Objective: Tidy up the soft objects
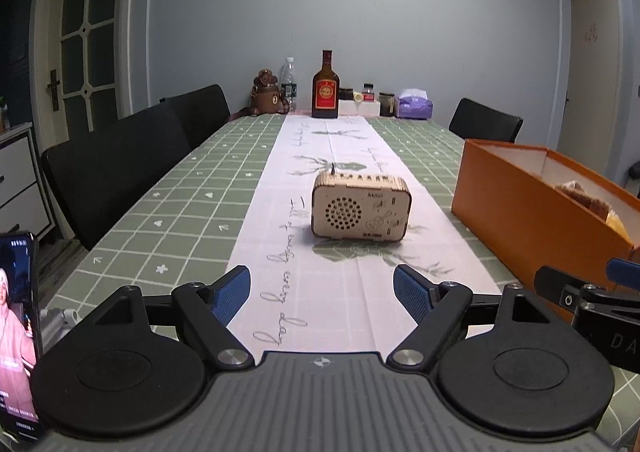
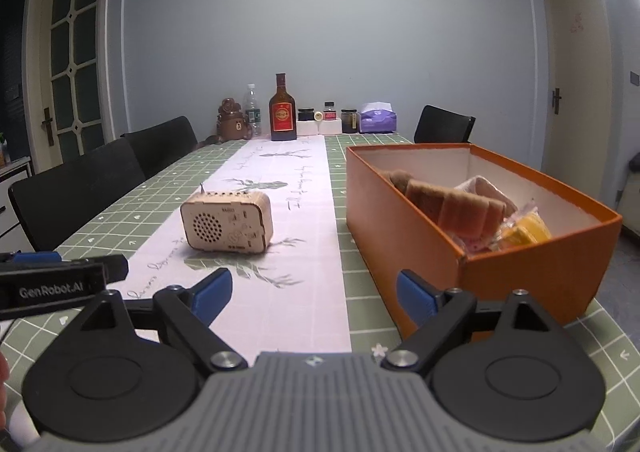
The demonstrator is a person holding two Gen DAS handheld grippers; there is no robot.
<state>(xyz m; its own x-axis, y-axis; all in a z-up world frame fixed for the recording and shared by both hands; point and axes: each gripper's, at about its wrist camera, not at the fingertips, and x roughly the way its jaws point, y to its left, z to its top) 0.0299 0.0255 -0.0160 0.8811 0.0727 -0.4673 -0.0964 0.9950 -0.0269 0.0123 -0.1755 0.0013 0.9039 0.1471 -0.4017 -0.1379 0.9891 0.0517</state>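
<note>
At the far left of the left wrist view a phone (image 1: 18,336) stands upright with its screen lit, beside the green checked table (image 1: 168,203). Two black chairs (image 1: 132,159) line the table's left edge. The left gripper (image 1: 322,294) hangs low over the near end of the white runner (image 1: 320,292), its blue fingers (image 1: 230,294) spread wide with nothing between them but cloth. Ahead of it on the runner sits a small wooden radio (image 1: 360,207), upright and well apart from the fingers. At the far end of the table, against the wall, stand a brown bear figure (image 1: 266,93), a water bottle (image 1: 288,81), a dark liquor bottle (image 1: 326,89), a few small jars (image 1: 368,91) and a purple tissue pack (image 1: 416,103).

To the right of the radio lies the orange box (image 2: 400,228), open at the top. The soft things are inside it: a brown plush piece (image 2: 460,207) leaning across the middle, a pale cloth (image 2: 486,185) behind it and something yellow (image 2: 528,234) in clear wrapping at the near end (what exactly it is I cannot tell). The right gripper (image 2: 314,292) is just short of the box's near left corner, its jaws likewise wide apart and empty, the right finger (image 2: 416,298) in front of the box wall; whether it touches the wall is unclear. One more black chair (image 2: 444,123) stands at the far right corner
</note>
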